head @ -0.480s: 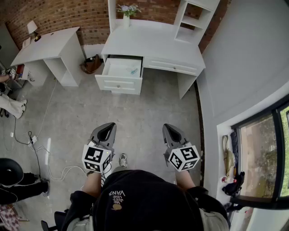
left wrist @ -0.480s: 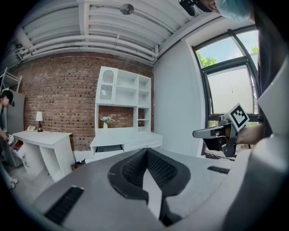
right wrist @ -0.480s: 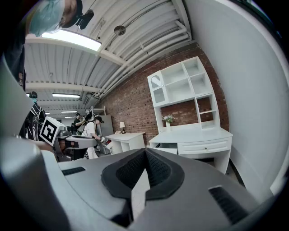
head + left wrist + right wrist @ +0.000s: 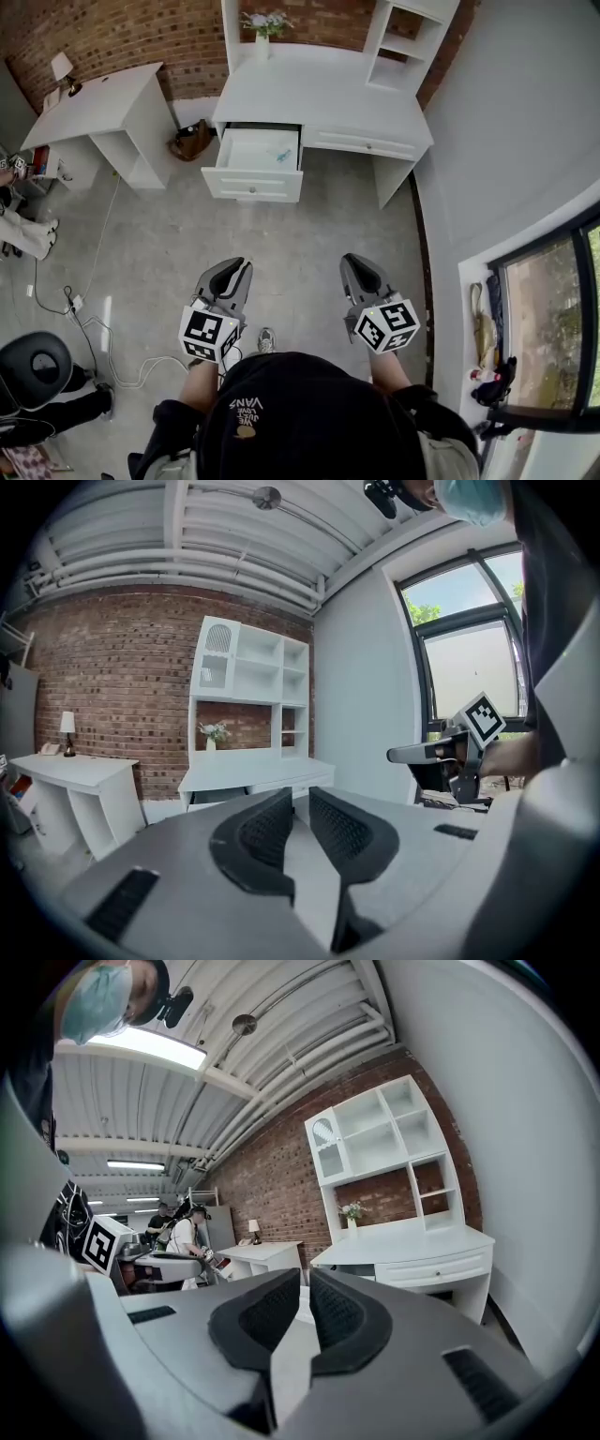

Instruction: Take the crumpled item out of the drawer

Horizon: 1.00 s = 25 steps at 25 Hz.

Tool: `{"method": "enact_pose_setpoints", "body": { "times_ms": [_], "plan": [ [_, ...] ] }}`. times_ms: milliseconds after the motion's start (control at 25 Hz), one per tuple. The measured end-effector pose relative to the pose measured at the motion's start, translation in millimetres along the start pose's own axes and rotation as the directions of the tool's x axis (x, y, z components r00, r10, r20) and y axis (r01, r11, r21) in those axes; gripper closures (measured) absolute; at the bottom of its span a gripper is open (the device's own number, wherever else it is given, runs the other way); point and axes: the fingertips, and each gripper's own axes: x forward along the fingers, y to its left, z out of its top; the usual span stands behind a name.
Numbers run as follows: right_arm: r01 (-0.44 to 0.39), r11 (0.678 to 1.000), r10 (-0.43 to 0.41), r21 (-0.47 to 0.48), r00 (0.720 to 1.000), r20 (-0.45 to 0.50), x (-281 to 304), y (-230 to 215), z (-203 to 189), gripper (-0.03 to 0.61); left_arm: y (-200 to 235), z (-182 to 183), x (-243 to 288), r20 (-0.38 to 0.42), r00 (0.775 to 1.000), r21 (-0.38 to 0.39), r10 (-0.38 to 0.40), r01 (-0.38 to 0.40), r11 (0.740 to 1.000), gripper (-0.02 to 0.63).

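Note:
In the head view, a white desk [image 4: 319, 98] against the brick wall has its left drawer [image 4: 251, 183] pulled open. A small bluish crumpled item [image 4: 280, 156] lies inside it at the right. Both grippers hang over the grey floor, well short of the desk and side by side. My left gripper [image 4: 234, 267] is shut with nothing between its pads, and so is my right gripper [image 4: 353, 262]. The left gripper view looks past the left gripper [image 4: 300, 794] at the desk [image 4: 253, 775]. In the right gripper view the right gripper [image 4: 305, 1274] points at the desk [image 4: 412, 1241].
A second white desk [image 4: 94, 103] stands at the left, with a brown bag [image 4: 190, 139] between the desks. A shelf unit [image 4: 398, 42] and a flower vase [image 4: 262, 23] sit on the main desk. Cables [image 4: 94, 319] and a black chair [image 4: 33, 361] are at the left; a window [image 4: 553, 319] is at the right.
The view has shifted slightly toward the desk and both grippers sit a little further right in the picture. Their jaws have not changed.

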Motion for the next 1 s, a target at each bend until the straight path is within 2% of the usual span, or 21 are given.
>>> {"method": "enact_pose_setpoints", "body": {
  "times_ms": [80,280,640,1000],
  "plan": [
    [0.01,1.0,-0.01,0.011,1.0,-0.001,11,-1,2,0.54,12,2,5,0.003,1.0,-0.005,-0.013,0.013,1.0,0.521],
    [0.072,0.997,-0.071,0.026,0.997,-0.009,42,-4,-1,0.454,49,1,15,0.006,0.999,-0.002,-0.039,0.039,0.999,0.492],
    [0.175,0.983,-0.175,0.064,0.985,-0.008,84,-11,-5,0.423,107,-6,35,-0.001,0.993,0.005,-0.115,0.115,0.993,0.443],
    [0.19,0.98,-0.185,0.068,0.981,-0.064,131,-47,-6,0.411,130,-15,85,-0.049,0.988,-0.019,-0.147,0.147,0.989,0.431]
  ]
}}
